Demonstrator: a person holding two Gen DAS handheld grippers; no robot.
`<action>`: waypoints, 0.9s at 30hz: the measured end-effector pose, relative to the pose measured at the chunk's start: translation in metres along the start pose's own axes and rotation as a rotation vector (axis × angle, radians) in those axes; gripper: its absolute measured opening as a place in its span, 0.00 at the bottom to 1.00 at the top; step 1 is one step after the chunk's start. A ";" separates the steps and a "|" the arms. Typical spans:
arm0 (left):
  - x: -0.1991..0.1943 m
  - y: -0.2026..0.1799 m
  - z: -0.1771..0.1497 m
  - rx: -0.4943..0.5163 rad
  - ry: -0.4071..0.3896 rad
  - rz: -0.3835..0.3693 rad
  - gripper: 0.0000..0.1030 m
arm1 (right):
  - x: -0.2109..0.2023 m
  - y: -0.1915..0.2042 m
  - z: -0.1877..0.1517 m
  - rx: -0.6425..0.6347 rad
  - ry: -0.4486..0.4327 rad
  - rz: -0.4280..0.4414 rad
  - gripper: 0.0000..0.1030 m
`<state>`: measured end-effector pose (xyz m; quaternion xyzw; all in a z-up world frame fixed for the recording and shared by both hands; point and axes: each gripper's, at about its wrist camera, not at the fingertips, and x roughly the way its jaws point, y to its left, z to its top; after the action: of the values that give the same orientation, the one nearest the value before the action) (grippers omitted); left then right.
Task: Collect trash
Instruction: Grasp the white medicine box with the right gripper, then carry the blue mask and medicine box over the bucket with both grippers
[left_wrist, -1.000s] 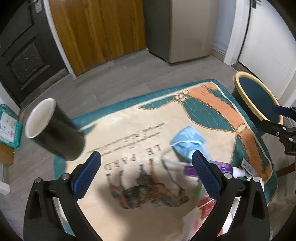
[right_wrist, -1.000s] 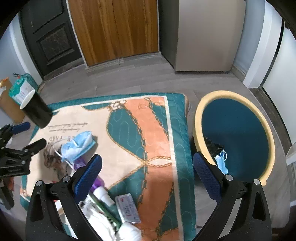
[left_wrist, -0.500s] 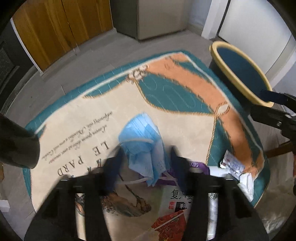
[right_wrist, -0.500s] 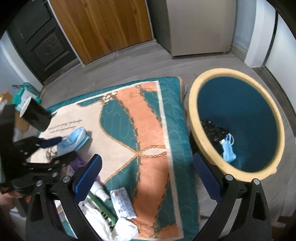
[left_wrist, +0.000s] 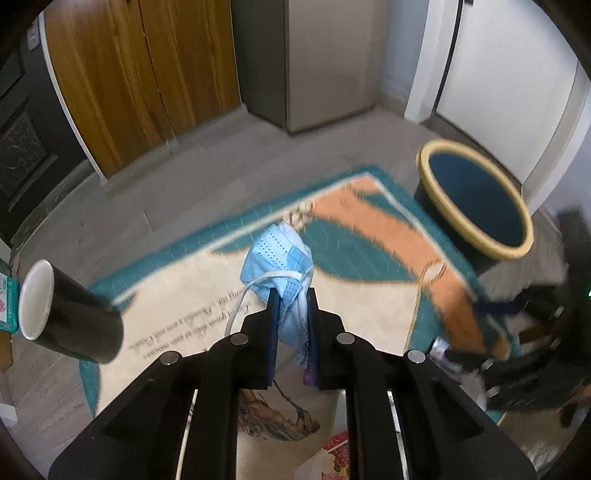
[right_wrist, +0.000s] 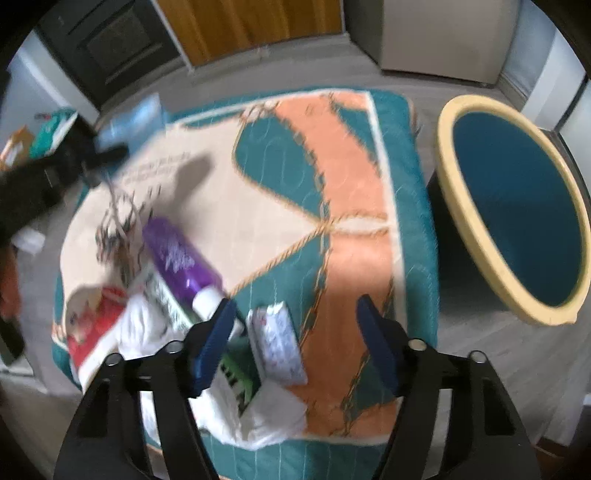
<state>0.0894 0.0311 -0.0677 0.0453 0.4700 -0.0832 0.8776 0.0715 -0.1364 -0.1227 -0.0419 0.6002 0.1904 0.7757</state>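
My left gripper (left_wrist: 291, 306) is shut on a blue face mask (left_wrist: 279, 256) and holds it lifted above the patterned cloth (left_wrist: 354, 266); the mask shows blurred in the right wrist view (right_wrist: 133, 120). The yellow-rimmed blue bin (left_wrist: 476, 201) stands to the right on the floor, also in the right wrist view (right_wrist: 517, 206). My right gripper (right_wrist: 295, 325) is open, low over a white packet (right_wrist: 277, 341), beside a purple bottle (right_wrist: 177, 258), white crumpled tissue (right_wrist: 147, 325) and a red wrapper (right_wrist: 96, 317).
A black paper cup (left_wrist: 66, 325) stands at the cloth's left edge. A green carton (right_wrist: 236, 376) lies among the trash. Wooden doors (left_wrist: 147, 74) and a grey cabinet (left_wrist: 325, 55) stand behind. Grey floor surrounds the table.
My left gripper closed on the blue mask and lifted it off the cloth. My right gripper moved down and left toward the trash pile near the packet.
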 end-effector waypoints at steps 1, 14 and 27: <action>-0.004 0.000 0.002 0.001 -0.013 -0.001 0.12 | 0.002 0.002 -0.003 -0.004 0.014 -0.005 0.56; -0.028 -0.007 0.006 0.014 -0.060 -0.021 0.12 | 0.021 0.019 -0.019 -0.077 0.062 -0.057 0.33; -0.033 -0.011 0.011 0.021 -0.086 -0.018 0.13 | -0.008 0.020 -0.001 -0.102 -0.050 -0.049 0.21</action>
<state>0.0785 0.0216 -0.0341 0.0465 0.4316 -0.0977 0.8956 0.0617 -0.1202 -0.1120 -0.0913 0.5688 0.2028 0.7918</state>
